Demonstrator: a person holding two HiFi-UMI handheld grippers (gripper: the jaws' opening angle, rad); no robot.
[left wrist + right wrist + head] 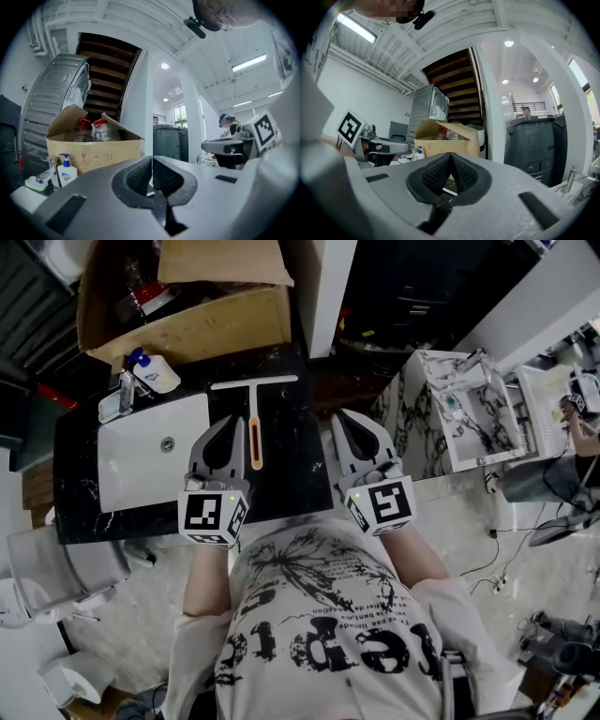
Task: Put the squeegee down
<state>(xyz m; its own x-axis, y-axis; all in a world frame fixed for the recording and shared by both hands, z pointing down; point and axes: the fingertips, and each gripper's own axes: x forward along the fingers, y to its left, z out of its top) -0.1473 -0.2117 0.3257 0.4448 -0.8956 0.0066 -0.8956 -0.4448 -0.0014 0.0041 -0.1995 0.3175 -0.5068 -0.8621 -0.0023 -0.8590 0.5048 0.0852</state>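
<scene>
**Squeegee (254, 418) flat on counter (295, 465)**

White rectangular sink (141, 460) sits at left in the black marbled top. Left hand-held gripper (234, 423): ribbed dark pads together, nothing between. T-shaped squeegee, white with orange handle inlay, lies between the two. Right hand-held gripper (347, 418): pads together, empty.

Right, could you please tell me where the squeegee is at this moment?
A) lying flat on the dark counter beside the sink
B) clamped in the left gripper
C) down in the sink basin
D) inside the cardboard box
A: the squeegee lies flat on the dark counter, just right of the sink. The left gripper and right gripper are both shut on nothing.
</scene>
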